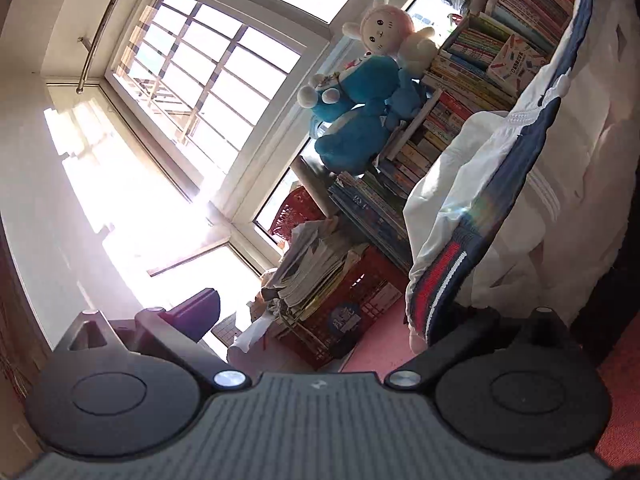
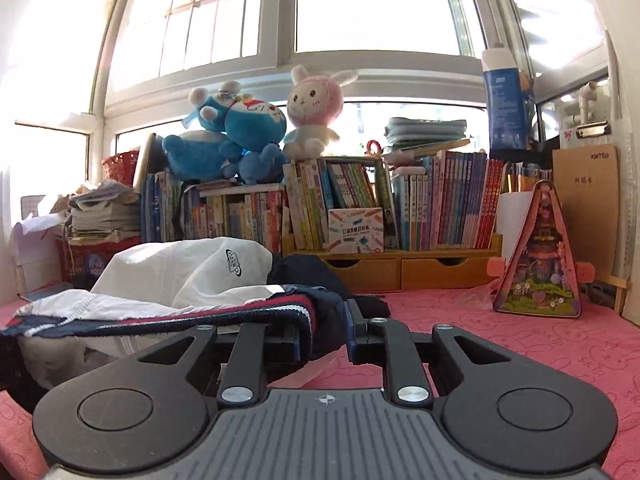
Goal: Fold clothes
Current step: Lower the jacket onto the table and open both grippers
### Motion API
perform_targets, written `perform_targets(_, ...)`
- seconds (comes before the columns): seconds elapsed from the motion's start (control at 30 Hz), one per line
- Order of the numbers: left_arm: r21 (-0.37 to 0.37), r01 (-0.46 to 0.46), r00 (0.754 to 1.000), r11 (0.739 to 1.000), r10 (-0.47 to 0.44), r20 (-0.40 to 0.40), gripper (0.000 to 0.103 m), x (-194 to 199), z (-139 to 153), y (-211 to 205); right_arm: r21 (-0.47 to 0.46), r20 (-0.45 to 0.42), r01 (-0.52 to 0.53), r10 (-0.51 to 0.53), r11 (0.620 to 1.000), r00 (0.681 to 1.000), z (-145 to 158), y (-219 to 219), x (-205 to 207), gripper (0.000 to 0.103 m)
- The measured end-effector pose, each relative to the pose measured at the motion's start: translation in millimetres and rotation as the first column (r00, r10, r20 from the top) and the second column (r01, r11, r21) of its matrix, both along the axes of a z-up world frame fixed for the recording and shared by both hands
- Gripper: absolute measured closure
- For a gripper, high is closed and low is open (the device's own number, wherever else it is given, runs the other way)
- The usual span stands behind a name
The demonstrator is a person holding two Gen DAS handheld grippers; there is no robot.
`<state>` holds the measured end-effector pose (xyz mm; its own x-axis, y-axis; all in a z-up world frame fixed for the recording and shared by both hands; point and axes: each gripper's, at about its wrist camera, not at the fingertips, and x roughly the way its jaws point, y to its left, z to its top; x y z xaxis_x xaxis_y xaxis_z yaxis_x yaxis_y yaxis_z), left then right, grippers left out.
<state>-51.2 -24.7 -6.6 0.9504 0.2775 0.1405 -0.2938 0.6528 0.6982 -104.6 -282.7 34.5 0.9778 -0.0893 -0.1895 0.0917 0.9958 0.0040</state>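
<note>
Here, wooden rack point(image 2: 394, 248) packed with books point(image 2: 460, 200), red crate point(image 1: 352, 300) holding papers point(image 1: 316, 264)

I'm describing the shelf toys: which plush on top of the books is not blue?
The pink-hooded rabbit plush, sitting upright at the right end of the group. The two plush toys beside it are blue.

White jacket point(image 2: 180, 272) with navy panels, red-white-navy striped hem point(image 2: 256, 310); pink rabbit-print tablecloth point(image 2: 500, 344); blue plush cat point(image 2: 248, 136); pink-hooded plush rabbit point(image 2: 314, 108).
</note>
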Motion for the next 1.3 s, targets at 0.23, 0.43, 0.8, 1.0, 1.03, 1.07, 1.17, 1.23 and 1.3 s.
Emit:
perform_targets(0.23,-0.234,0.013,0.939,0.972,-0.092,-0.331,0.0,2,-2,30,0.07,-0.192,-0.001,0.014,0.998,0.981,-40,-10,-9,0.076)
perform_targets(0.43,-0.601,0.027,0.859,0.799,-0.326,-0.395,0.0,3,9,63,0.062,-0.192,-0.027,0.038,0.998,0.981,-47,-13,-19,0.076)
perform_targets(0.8,-0.351,-0.039,0.904,0.935,-0.116,-0.411,0.0,5,-2,76,-0.29,-0.178,0.027,-0.082,0.957,0.981,-58,12,-8,0.044)
perform_targets(1.0,-0.253,0.073,0.888,0.965,-0.178,-0.423,0.0,-13,17,70,-0.371,-0.178,0.011,-0.083,0.929,0.98,-36,13,-45,0.042)
perform_targets(1.03,-0.245,0.092,0.876,0.965,-0.195,-0.441,0.0,-16,19,70,-0.369,-0.194,0.003,-0.08,0.93,0.978,-33,11,-50,0.042)
perform_targets(1.07,-0.237,0.112,0.863,0.965,-0.213,-0.459,0.0,-18,22,71,-0.359,-0.211,-0.004,-0.077,0.933,0.974,-30,8,-56,0.039)
perform_targets(1.17,-0.299,0.167,0.77,0.94,-0.313,-0.556,0.0,-26,24,81,-0.323,-0.277,-0.035,-0.058,0.946,0.959,-30,-4,-69,0.031)
perform_targets(1.23,-0.33,0.205,0.706,0.921,-0.373,-0.602,0.0,-32,16,82,-0.293,-0.357,-0.085,-0.026,0.952,0.934,-41,-9,-73,0.031)
perform_targets(1.3,-0.307,0.259,0.673,0.916,-0.399,-0.623,0.0,-39,7,78,-0.266,-0.435,-0.165,0.034,0.95,0.9,-53,-6,-73,0.032)
